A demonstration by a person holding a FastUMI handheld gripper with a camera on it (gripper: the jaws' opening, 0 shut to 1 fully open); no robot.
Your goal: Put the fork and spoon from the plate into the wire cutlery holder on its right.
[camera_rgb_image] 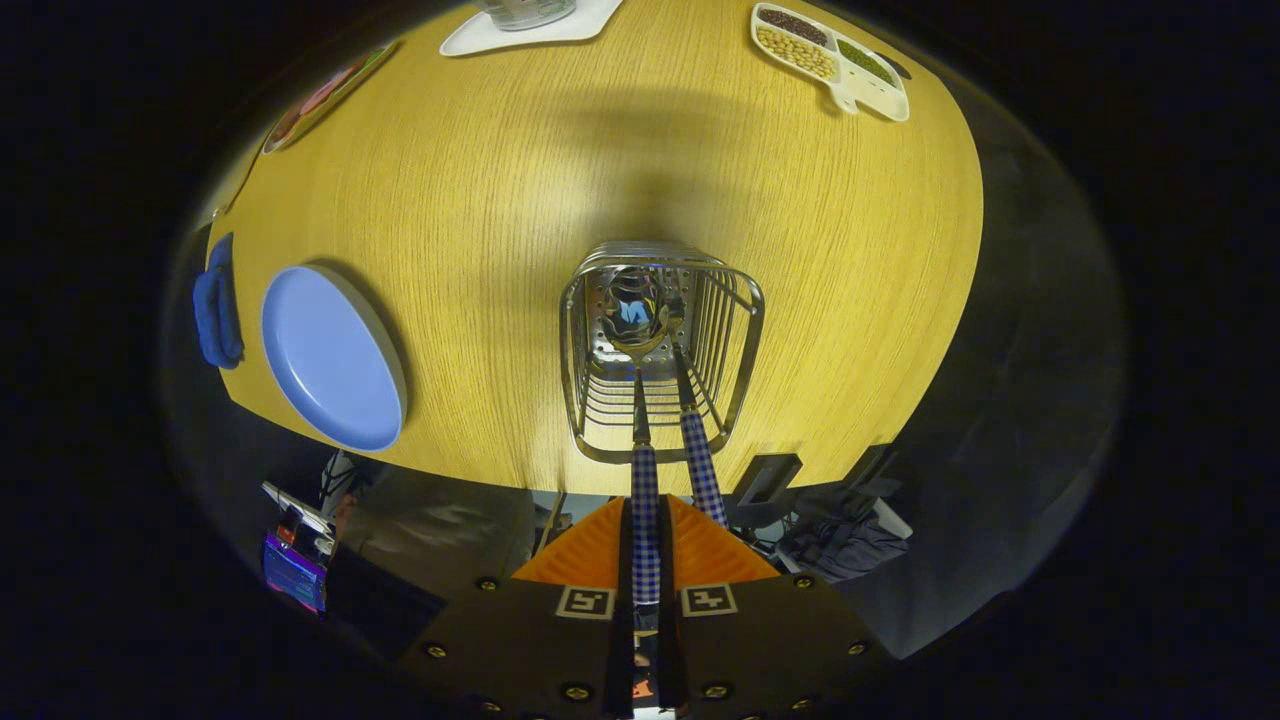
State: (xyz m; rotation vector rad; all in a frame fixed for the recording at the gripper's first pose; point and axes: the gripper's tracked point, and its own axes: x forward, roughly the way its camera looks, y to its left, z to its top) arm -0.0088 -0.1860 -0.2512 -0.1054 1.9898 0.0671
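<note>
The gripper [645, 560] pinches the spoon [641, 400] by its checked handle. Its bowl sits inside the wire cutlery holder [742, 345] ahead, beside what looks like the fork [697, 440]. The plate [330, 360] lies bare to their left.

Fingers [645, 520] pinch the spoon [640, 400] straight over the wire cutlery holder [745, 330], its open mouth partly taken by the fork [697, 440]. Wide bare surface [600, 150] lies all around; the blue plate [330, 355] sits well apart, the divided dish [830, 60] far beyond.
</note>
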